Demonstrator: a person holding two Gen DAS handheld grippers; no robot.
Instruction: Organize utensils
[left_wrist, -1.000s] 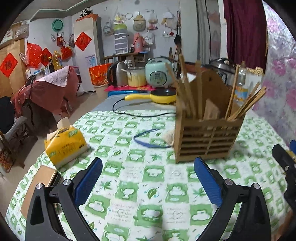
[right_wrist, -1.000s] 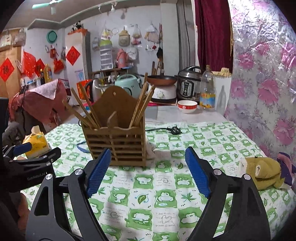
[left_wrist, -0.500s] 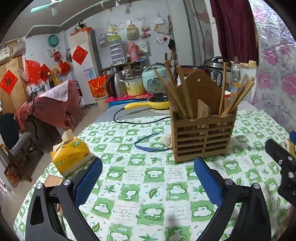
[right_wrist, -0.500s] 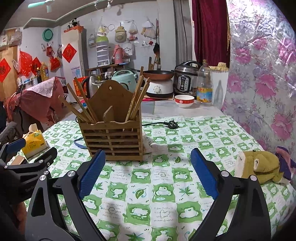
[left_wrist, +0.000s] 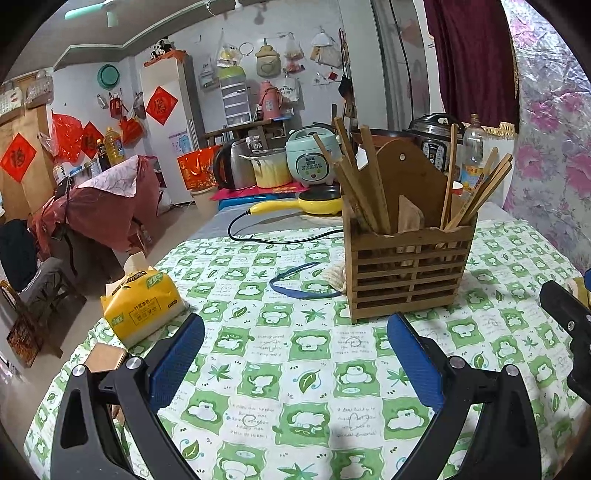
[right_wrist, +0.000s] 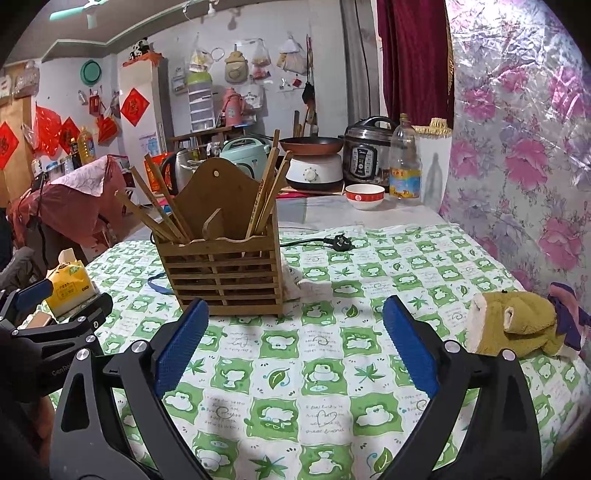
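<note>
Tablecloth (left_wrist: 295, 369) bare between wide-open left gripper (left_wrist: 295, 354) and chopstick holder (left_wrist: 410, 273).

Hidden and cut-off parts around the wooden chopstick holder

The holder's (left_wrist: 408, 273) slatted walls are hiding the lower ends of the chopsticks (left_wrist: 360, 184), and it is covering part of the blue band (left_wrist: 299, 291) and most of the pale cloth (right_wrist: 308, 286) lying behind it. The frame edge is cutting off the right tool (left_wrist: 569, 325) in the left wrist view and the left tool (right_wrist: 51, 321) in the right wrist view. The print on the tissue pack (left_wrist: 142, 312) is staying too small to read.
</note>
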